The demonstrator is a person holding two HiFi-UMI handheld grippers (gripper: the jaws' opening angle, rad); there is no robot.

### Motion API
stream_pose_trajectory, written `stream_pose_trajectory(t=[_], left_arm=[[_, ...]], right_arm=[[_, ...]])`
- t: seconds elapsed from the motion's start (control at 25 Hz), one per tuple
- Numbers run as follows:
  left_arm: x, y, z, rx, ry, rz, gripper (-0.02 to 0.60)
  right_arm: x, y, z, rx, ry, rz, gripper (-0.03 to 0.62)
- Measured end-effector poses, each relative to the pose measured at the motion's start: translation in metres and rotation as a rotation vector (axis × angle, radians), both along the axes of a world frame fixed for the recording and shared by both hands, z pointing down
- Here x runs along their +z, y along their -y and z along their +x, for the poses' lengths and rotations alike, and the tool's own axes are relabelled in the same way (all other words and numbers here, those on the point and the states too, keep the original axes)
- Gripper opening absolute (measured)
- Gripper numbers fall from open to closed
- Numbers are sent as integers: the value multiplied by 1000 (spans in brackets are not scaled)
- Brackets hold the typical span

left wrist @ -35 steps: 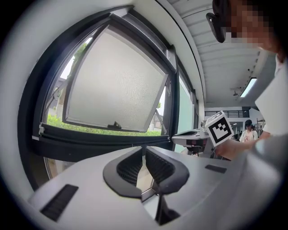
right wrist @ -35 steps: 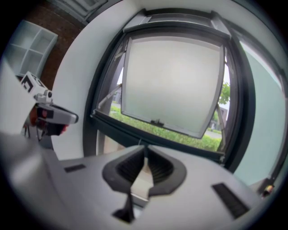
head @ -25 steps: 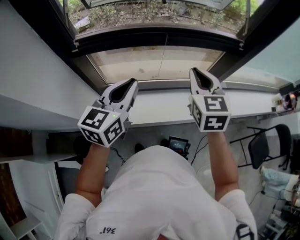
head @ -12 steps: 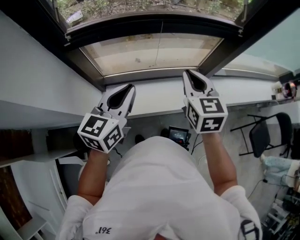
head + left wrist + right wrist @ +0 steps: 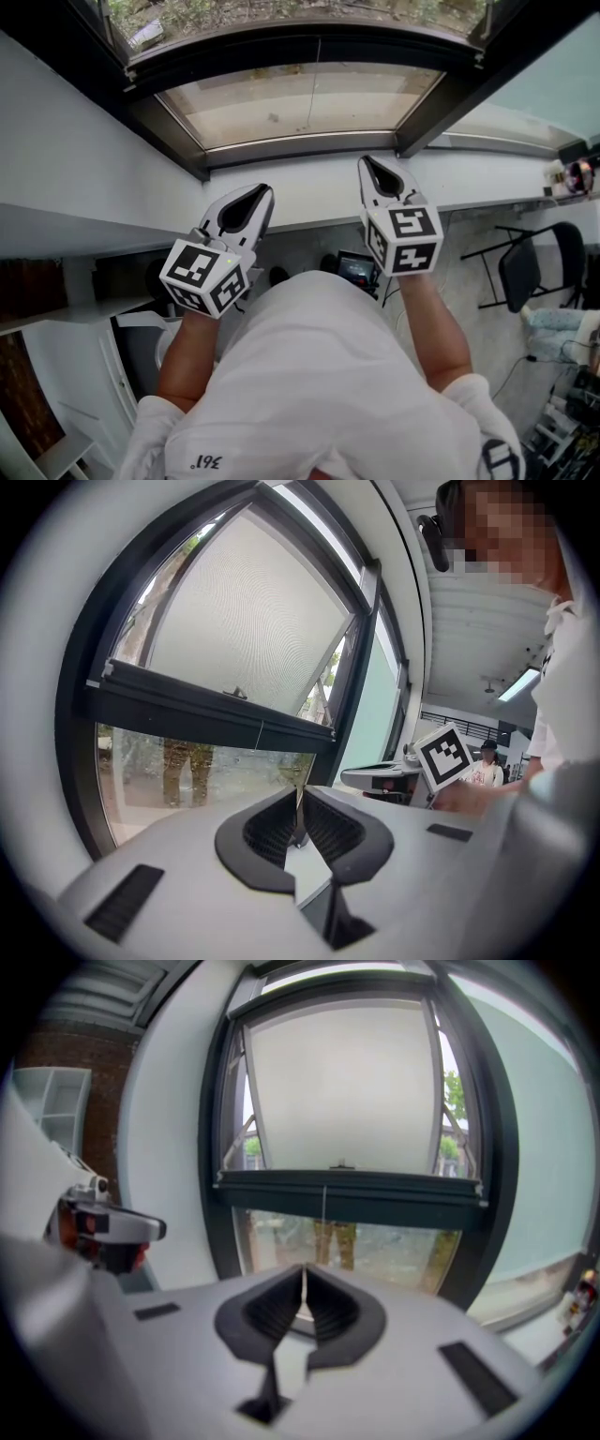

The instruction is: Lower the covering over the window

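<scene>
Head view: the white left gripper (image 5: 265, 192) and the white right gripper (image 5: 364, 163) hover over the white window sill (image 5: 309, 187), well apart.

Left gripper view: its jaws are pressed together, empty. The pale mesh roller blind (image 5: 248, 611) covers the upper window — its dark bottom rail (image 5: 206, 714) sits above bare glass.

Right gripper view: its jaws have just closed further and meet on nothing — a thin pull cord (image 5: 325, 1206) hangs from the rail's middle.

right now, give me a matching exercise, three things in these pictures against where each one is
1 roller blind
2 pull cord
3 folding chair

a stands at the far right of the head view
b hangs from the bottom bar
c drawn partway down

Pairs: 1-c, 2-b, 3-a
</scene>
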State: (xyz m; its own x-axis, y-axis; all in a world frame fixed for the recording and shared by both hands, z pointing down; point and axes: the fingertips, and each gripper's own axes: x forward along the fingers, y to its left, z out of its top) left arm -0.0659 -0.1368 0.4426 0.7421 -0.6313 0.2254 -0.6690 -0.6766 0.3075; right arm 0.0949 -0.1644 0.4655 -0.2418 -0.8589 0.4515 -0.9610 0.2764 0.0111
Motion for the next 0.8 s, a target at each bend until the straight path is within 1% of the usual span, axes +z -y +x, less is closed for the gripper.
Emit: stream_pose_trajectory(t=[0.4, 0.8], left_arm=[[7, -11, 9, 13, 11, -18, 38], [11, -17, 21, 23, 22, -25, 38]], right_arm=[[16, -14, 0, -10, -3, -40, 23], [20, -24, 8, -22, -30, -49, 21]])
